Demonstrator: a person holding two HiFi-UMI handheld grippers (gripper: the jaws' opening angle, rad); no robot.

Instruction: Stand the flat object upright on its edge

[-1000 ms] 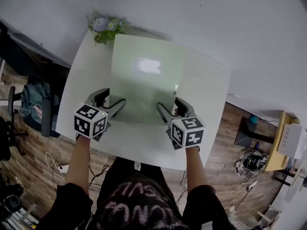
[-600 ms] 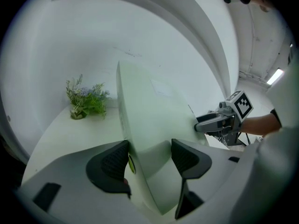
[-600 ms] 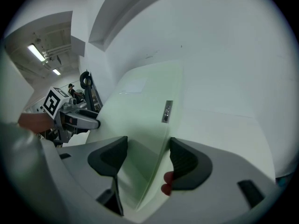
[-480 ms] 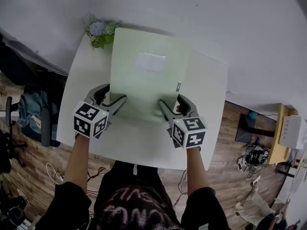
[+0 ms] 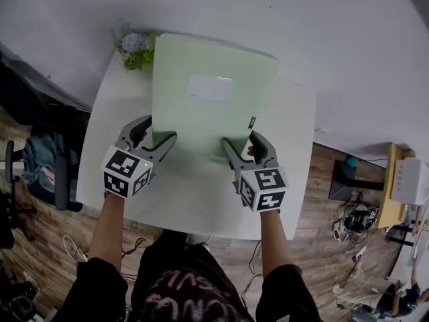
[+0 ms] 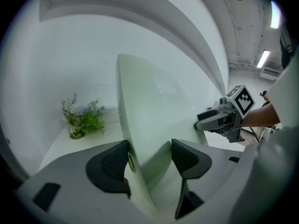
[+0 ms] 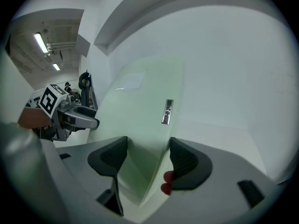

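A large pale green folder (image 5: 211, 106) with a white label (image 5: 210, 88) is tilted up, its far edge raised off the white table (image 5: 295, 146). My left gripper (image 5: 155, 138) is shut on its near left edge, and my right gripper (image 5: 239, 143) is shut on its near right edge beside a small metal tag (image 5: 251, 121). In the left gripper view the folder (image 6: 154, 120) runs between the pads of the left gripper (image 6: 149, 157), with the right gripper (image 6: 219, 120) across it. In the right gripper view the folder (image 7: 140, 111) sits in the right gripper (image 7: 147, 155), and the left gripper (image 7: 74, 118) shows beyond.
A small pot of blue flowers and greenery (image 5: 137, 49) stands at the table's far left corner, close to the folder's far edge. A white wall rises behind the table. A dark chair (image 5: 47, 159) stands on the wooden floor to the left.
The folder's far edge has lifted higher, so it stands steeper than a second ago. Both grippers keep their hold on its near edge.
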